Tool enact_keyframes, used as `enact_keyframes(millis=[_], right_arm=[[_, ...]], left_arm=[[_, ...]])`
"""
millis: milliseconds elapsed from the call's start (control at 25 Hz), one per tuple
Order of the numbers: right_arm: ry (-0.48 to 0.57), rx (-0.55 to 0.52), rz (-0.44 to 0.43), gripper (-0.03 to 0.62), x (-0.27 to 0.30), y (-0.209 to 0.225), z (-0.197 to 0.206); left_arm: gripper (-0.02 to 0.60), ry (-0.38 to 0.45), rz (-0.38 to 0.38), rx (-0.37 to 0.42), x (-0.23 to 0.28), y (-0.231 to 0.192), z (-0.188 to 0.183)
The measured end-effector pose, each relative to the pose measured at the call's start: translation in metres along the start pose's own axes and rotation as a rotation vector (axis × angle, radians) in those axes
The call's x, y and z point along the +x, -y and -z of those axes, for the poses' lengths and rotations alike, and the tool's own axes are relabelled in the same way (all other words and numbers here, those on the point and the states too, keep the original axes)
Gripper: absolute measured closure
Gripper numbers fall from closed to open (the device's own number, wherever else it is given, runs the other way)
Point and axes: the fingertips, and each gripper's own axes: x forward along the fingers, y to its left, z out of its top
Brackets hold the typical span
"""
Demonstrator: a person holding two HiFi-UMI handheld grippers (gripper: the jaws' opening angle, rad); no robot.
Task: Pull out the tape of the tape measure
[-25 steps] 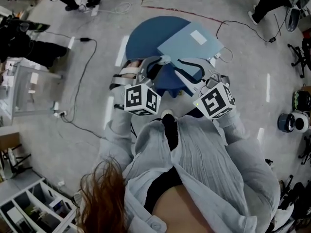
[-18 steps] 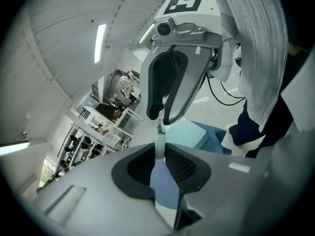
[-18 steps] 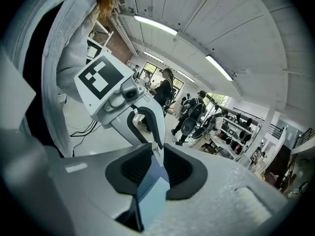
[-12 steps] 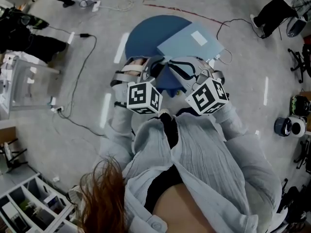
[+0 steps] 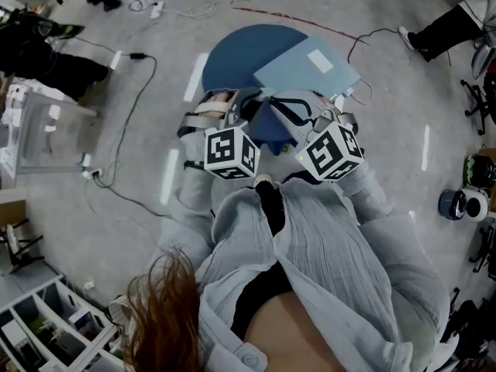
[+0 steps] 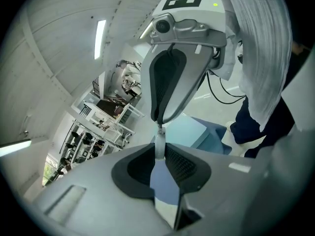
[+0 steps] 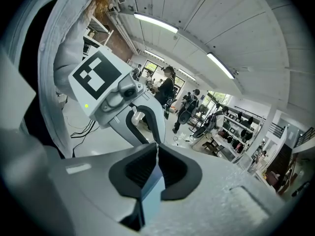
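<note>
I hold both grippers close together in front of my chest, tip to tip. A thin pale strip, the tape (image 6: 159,149), runs between the left gripper's (image 6: 160,144) pads and on to the right gripper's (image 6: 159,124) tips. The right gripper's (image 7: 157,149) jaws are closing, with the same thin strip edge-on between its pads; the left gripper (image 7: 153,135) faces it. From the head view the left gripper (image 5: 256,105) and right gripper (image 5: 280,105) meet above the blue table. The tape measure's case is not visible.
Below the grippers stands a round blue table (image 5: 232,56) with a light blue sheet (image 5: 306,68) on it. Cables (image 5: 132,91) trail over the grey floor on the left. Shelving (image 5: 46,332) fills the lower left, and a person's leg (image 5: 446,25) shows at the upper right.
The right gripper has moved left toward the left gripper, so the two marker cubes now sit closer together. The left gripper has hardly moved.
</note>
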Motion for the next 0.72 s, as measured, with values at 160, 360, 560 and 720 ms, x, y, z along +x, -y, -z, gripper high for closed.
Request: enact_keyframes(millis=[160,360,560,720], right_arm=[[0.002,-0.009,-0.011,0.579,0.002,0.0,-0.001],[0.016,-0.011,-0.021,0.579,0.004,-0.002,-0.008],[0.014,-0.003,-0.019,0.579,0.005,0.002,-0.011],[0.012,0.025,-0.013,0.579,0.003,0.005,-0.008]], left_arm=[[0.494,-0.022,0.004,-0.018,0.002,0.001,0.008],[0.494,-0.043,0.012,-0.036,0.002,0.002,0.019],[0.494,-0.05,0.017,-0.057,0.003,-0.001,0.028],[0.494,-0.057,0.024,-0.08,0.004,-0.001,0.035]])
